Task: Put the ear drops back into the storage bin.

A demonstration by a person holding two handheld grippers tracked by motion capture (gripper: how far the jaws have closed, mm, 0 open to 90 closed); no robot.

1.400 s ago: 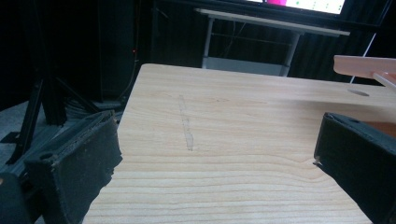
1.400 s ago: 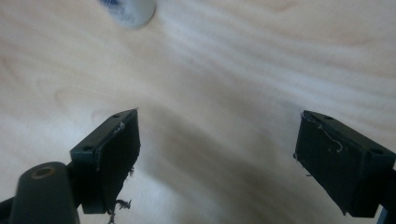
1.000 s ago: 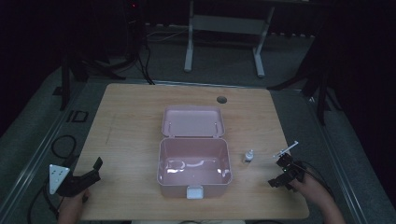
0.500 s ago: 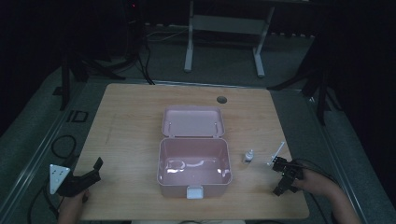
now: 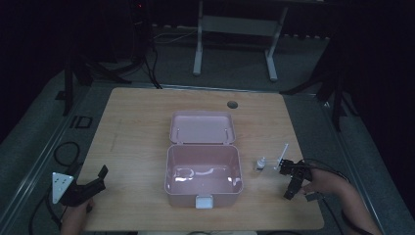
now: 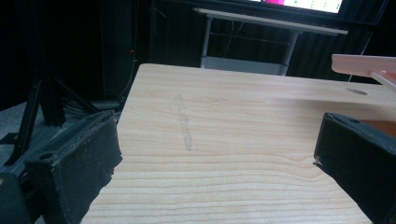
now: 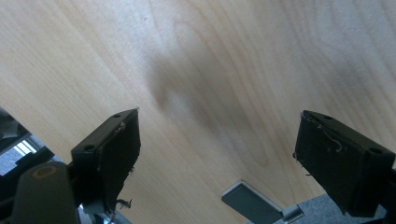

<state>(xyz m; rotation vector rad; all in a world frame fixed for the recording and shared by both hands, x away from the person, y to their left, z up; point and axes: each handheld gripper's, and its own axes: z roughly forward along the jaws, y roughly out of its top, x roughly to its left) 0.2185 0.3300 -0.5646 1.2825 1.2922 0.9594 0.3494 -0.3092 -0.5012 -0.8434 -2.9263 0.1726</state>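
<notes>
Jaws gaped wide and empty on our right gripper point(image 5: 291, 180), with the small white bottle point(image 5: 261, 164) at its ten o'clock beside the open pink box point(image 5: 203, 169), while our left gripper point(image 5: 93, 182), equally spread, idled far off, the bottle's details too dim to read.

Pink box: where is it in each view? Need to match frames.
High view: the pink box sits at the middle of the table, lid open toward the far edge.
Left gripper view: its lid pokes in at the upper right edge, above the finger on that side.
Right gripper view: plain wood between the fingers, table edge at the bottom.
Shared landmark: the wooden table.
</notes>
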